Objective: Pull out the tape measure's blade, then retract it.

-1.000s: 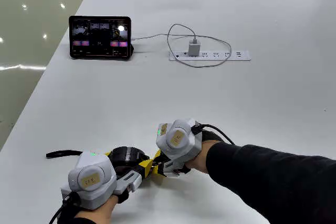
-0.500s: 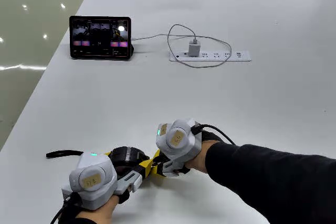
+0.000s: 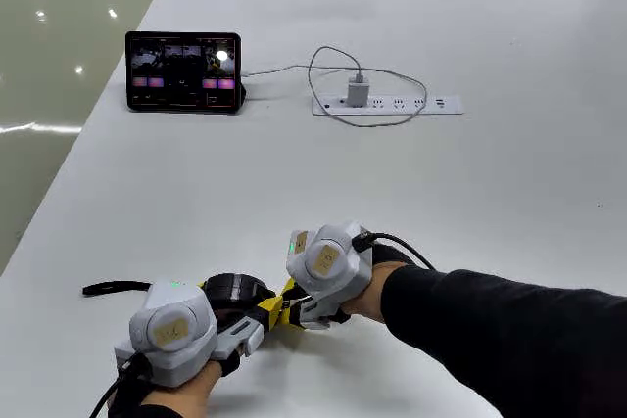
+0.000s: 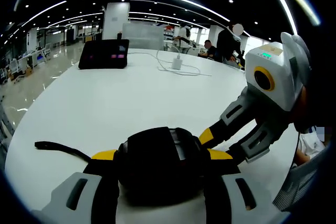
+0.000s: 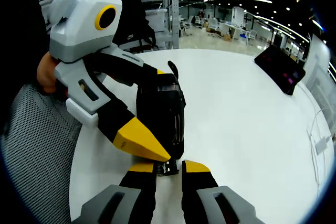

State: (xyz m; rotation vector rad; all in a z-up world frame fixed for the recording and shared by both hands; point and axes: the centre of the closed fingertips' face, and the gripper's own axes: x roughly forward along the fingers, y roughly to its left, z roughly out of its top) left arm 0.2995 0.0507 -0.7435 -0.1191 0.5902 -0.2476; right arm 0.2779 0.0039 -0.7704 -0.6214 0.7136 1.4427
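A black tape measure (image 3: 235, 291) lies near the white table's front edge, its black wrist strap (image 3: 113, 288) trailing to the left. My left gripper (image 3: 245, 306) is shut on its case, which sits between the yellow-tipped jaws in the left gripper view (image 4: 163, 158). My right gripper (image 3: 289, 311) comes in from the right and meets the case's front. In the right gripper view it (image 5: 169, 167) is shut on the small metal hook of the blade (image 5: 169, 168), right against the case (image 5: 160, 108). No length of blade shows.
A tablet (image 3: 183, 70) stands at the back left. A white power strip (image 3: 387, 104) with a charger and looped cable lies at the back centre. The table's left edge (image 3: 59, 193) drops to a glossy floor. Bare tabletop stretches to the right and beyond.
The picture has shifted a little with the head. Both grippers and the tape measure hold their places.
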